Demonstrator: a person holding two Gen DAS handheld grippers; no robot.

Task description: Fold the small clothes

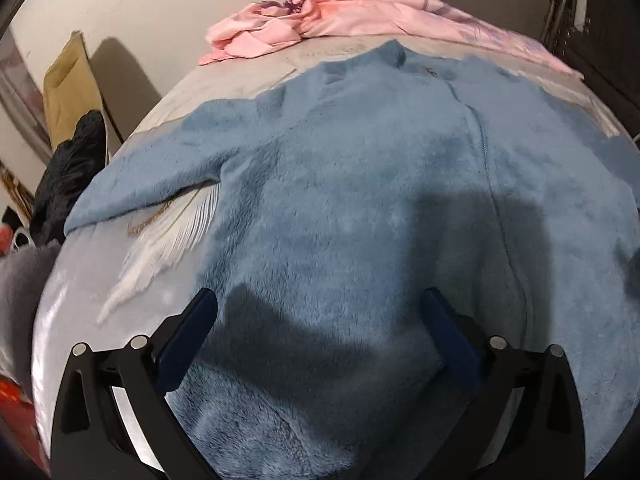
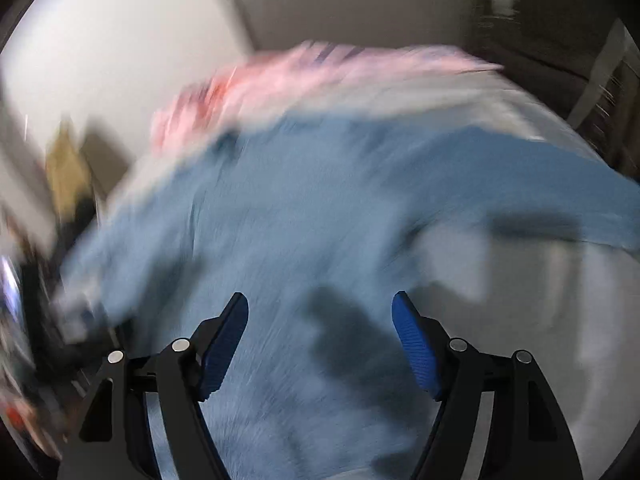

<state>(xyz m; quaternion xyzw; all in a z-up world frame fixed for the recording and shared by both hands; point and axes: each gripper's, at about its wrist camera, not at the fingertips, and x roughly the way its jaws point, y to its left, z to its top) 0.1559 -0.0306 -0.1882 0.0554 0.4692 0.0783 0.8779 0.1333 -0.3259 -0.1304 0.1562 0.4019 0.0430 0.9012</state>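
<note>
Fleece jacket (image 1: 360,200) zip: left view only

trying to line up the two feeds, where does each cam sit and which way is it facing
Left wrist: sits on the left gripper, looking forward and down over the blue fleece garment spread flat on the bed; its two open fingers show at the bottom.
Right wrist: sits on the right gripper, facing the same garment, heavily motion-blurred; its open blue-padded fingers show.
Shared: both see the blue garment with the pink clothes beyond it and the wall behind.
</note>
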